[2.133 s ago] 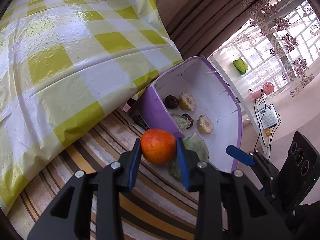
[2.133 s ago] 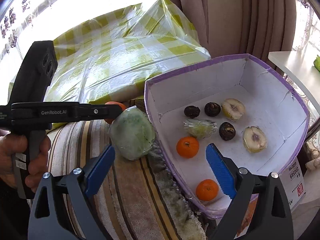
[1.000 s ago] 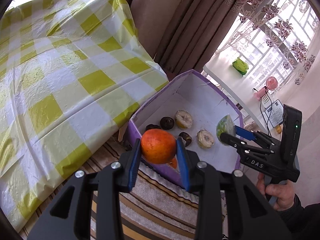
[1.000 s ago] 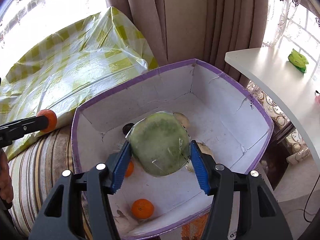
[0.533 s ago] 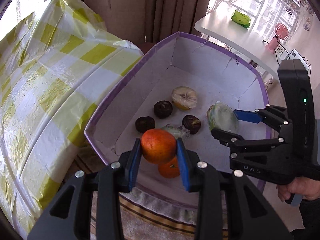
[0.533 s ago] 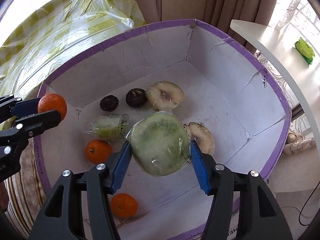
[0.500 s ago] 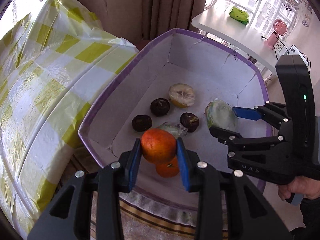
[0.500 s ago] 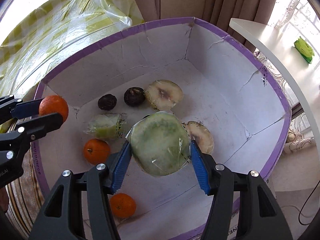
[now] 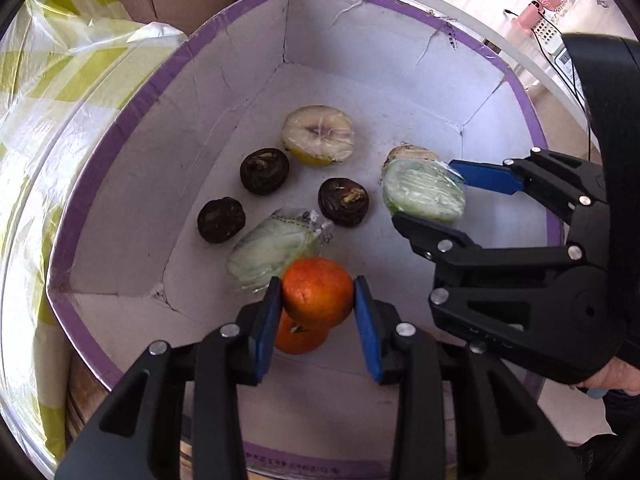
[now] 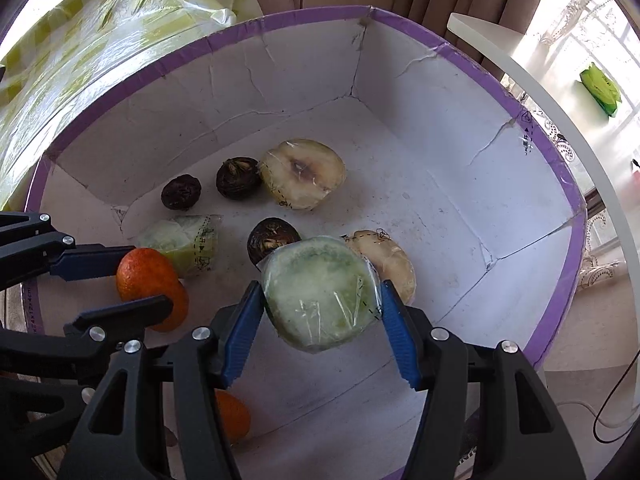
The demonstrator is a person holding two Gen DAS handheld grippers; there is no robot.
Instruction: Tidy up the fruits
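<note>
My left gripper (image 9: 316,304) is shut on an orange (image 9: 318,292) and holds it inside the purple-rimmed white box (image 9: 224,60), above another orange (image 9: 298,338). My right gripper (image 10: 320,308) is shut on a plastic-wrapped green melon half (image 10: 322,292) over the box floor (image 10: 432,208). In the left wrist view the right gripper (image 9: 432,204) holds the melon half (image 9: 424,192) at the box's right side. In the right wrist view the left gripper (image 10: 124,280) holds the orange (image 10: 146,270) at the left.
In the box lie three dark round fruits (image 9: 264,170), a wrapped cut pale fruit (image 9: 318,136), another pale half (image 10: 386,264), a wrapped green piece (image 9: 272,250) and two loose oranges (image 10: 232,416). A yellow-checked plastic cover (image 9: 52,80) lies left. A white table (image 10: 560,120) stands right.
Both grippers have moved from the striped cushion over and down into the box, the left carrying the orange, the right carrying the wrapped melon half picked up earlier.
</note>
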